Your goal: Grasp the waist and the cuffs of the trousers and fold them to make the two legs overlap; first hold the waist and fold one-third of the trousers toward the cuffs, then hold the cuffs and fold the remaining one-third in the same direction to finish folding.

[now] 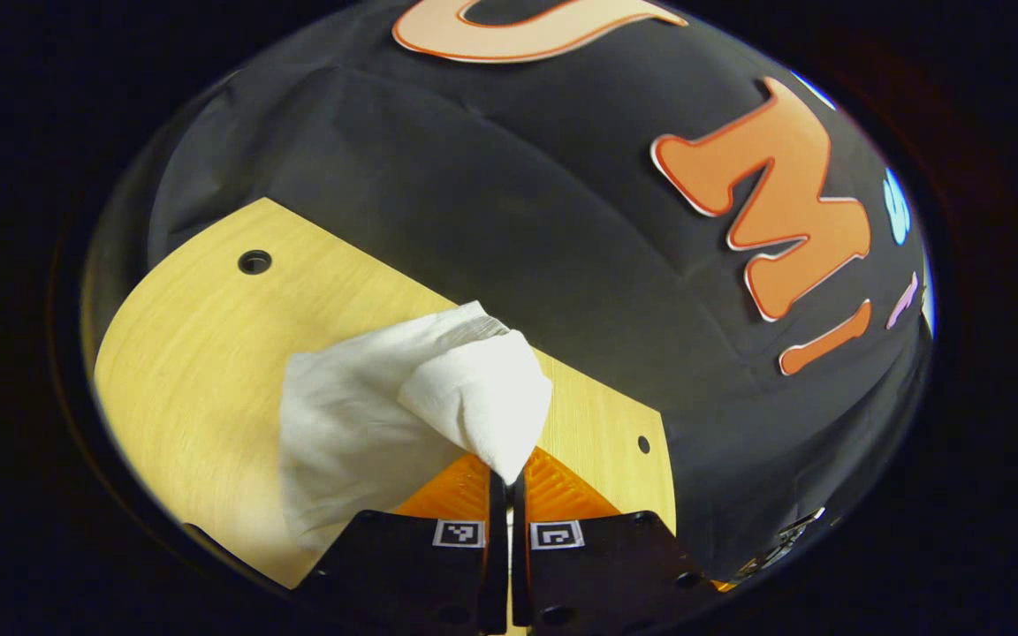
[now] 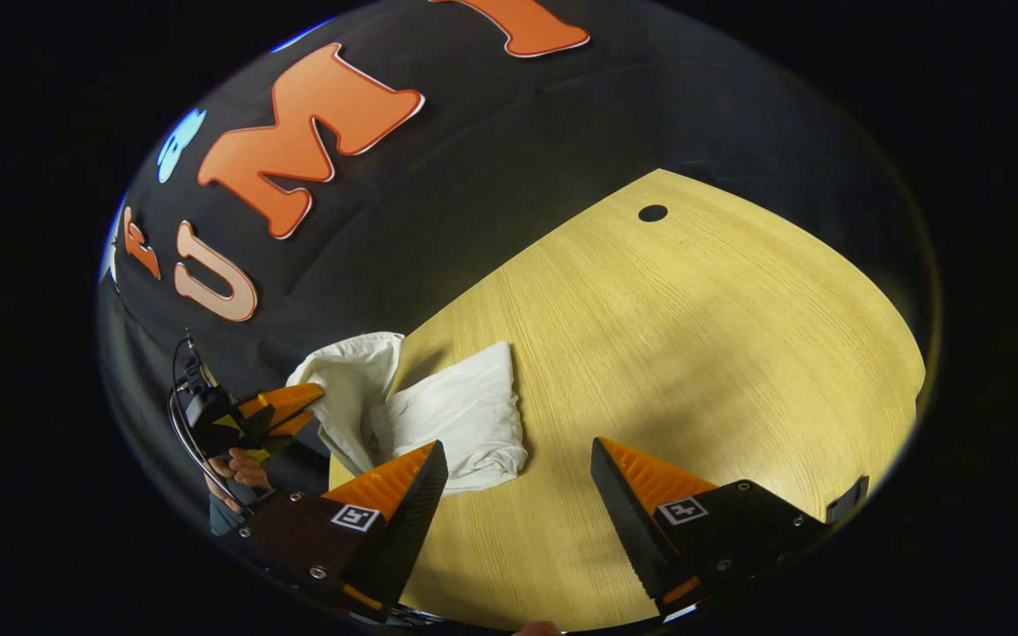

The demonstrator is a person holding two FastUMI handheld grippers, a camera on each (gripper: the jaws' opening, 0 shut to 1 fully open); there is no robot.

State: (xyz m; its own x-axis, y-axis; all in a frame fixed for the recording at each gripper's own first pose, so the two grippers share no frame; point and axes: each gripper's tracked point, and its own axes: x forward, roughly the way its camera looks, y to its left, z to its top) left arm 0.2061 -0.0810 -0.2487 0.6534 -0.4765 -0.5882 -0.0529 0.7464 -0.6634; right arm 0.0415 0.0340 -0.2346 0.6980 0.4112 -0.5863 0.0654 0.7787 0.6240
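Note:
The white trousers [image 1: 368, 424] lie bunched on the wooden table [image 1: 200, 353]. My left gripper [image 1: 507, 475] is shut on one end of the cloth, lifting a fold of it off the table. In the right gripper view the trousers [image 2: 456, 415] lie folded at the table's left edge, and the left gripper [image 2: 306, 402] pinches their raised end there, held by a hand [image 2: 239, 468]. My right gripper [image 2: 518, 455] stands open above the table, just right of the cloth, with nothing between its fingers.
The wooden table [image 2: 695, 336] stretches bare to the right of the cloth, with a round hole [image 2: 652, 213] near its far edge. Another hole [image 1: 254, 261] shows in the left gripper view. Black booth cloth hangs behind the table.

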